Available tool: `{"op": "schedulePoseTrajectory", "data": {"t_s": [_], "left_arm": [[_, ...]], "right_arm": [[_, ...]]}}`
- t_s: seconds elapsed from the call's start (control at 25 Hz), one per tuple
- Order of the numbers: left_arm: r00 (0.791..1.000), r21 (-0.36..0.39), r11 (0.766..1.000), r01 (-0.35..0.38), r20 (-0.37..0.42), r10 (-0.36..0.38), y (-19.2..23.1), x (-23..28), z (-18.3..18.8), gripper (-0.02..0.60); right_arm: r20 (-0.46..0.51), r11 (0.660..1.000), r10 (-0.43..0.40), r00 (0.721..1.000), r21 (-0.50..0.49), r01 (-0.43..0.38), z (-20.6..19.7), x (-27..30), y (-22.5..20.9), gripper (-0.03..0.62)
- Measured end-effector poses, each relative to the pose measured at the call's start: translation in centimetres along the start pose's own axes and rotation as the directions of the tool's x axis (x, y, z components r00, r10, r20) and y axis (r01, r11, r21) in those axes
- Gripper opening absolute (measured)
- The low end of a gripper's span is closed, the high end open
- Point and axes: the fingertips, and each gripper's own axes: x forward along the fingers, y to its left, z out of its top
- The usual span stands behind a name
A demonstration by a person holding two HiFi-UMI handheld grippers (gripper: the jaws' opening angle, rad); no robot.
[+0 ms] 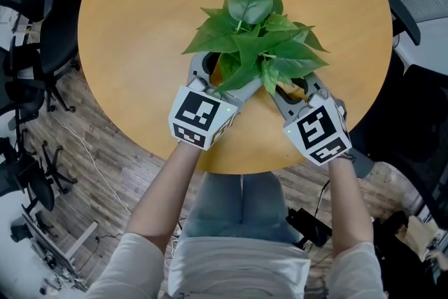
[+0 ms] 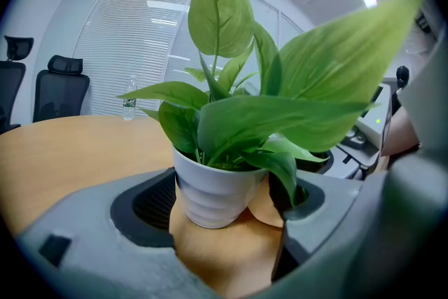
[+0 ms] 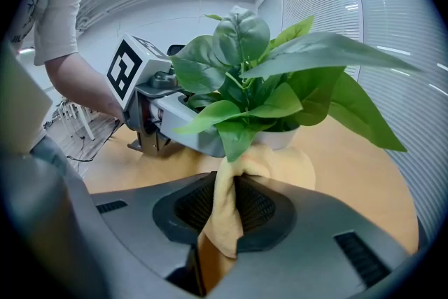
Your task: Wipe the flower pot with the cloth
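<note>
Flower pot seemingly gripped; cloth pinched

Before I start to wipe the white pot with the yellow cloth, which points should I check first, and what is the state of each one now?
1. White ribbed flower pot upright on the round wooden table: ok.
2. Left tool grips the pot, one pad at each side: ok.
3. Right tool shut on the yellow cloth: ok.
4. Cloth reaches the pot's lower wall: ok.
5. Green leaves clear of the wiping path: not ok, one hangs over the cloth.
6. Which parts of the pot are dirty: cannot tell.
</note>
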Motion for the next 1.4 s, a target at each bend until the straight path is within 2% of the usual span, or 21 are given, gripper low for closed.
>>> {"op": "schedulePoseTrajectory", "data": {"t_s": [0.24, 0.36, 0.48, 0.64, 0.84, 0.96, 1.04, 1.16, 1.4], "left_arm": [[0.990, 0.053, 0.989, 0.137, -0.052, -0.134, -0.6, -1.2, -1.2, 0.426], [0.974, 0.109, 0.970, 0.218, -0.094, -0.208, 0.0, -2.2, -2.0, 0.432], [0.954, 0.150, 0.944, 0.295, -0.101, -0.282, 0.9, -2.9, -1.6, 0.449], [0.913, 0.208, 0.889, 0.409, -0.085, -0.400, 1.4, -2.8, 0.2, 0.464], [0.837, 0.198, 0.814, 0.546, -0.090, -0.540, 0.8, -1.5, 1.1, 0.489], [0.809, 0.201, 0.784, 0.587, -0.103, -0.579, 0.2, -0.8, 1.4, 0.489], [0.801, 0.191, 0.779, 0.597, -0.100, -0.590, 0.1, -0.5, 1.4, 0.488], [0.808, 0.184, 0.788, 0.588, -0.089, -0.582, 0.6, -0.3, 1.2, 0.448], [0.816, 0.187, 0.795, 0.577, -0.081, -0.573, 0.5, -0.3, 1.5, 0.436]], "right_arm": [[0.004, 1.000, -0.012, 1.000, 0.025, 0.012, -0.5, -0.4, -0.6, 0.072], [0.003, 1.000, -0.009, 1.000, 0.022, 0.009, -0.5, -0.4, -0.6, 0.072], [0.005, 1.000, -0.009, 1.000, 0.026, 0.009, -0.5, -0.4, -0.6, 0.072], [0.006, 1.000, -0.006, 1.000, 0.031, 0.006, -0.6, -0.4, -0.5, 0.072], [0.003, 0.999, -0.001, 1.000, 0.033, 0.001, -0.7, -0.5, -0.5, 0.072], [0.002, 0.999, 0.002, 1.000, 0.033, -0.002, -0.6, -0.5, -0.4, 0.072], [0.001, 0.999, 0.005, 1.000, 0.035, -0.005, -0.7, -0.4, -0.2, 0.072], [0.002, 0.999, 0.006, 1.000, 0.037, -0.006, -0.8, -0.2, -0.1, 0.072], [0.016, 0.998, -0.008, 1.000, 0.066, 0.007, -0.8, -0.9, -0.7, 0.072]]}}
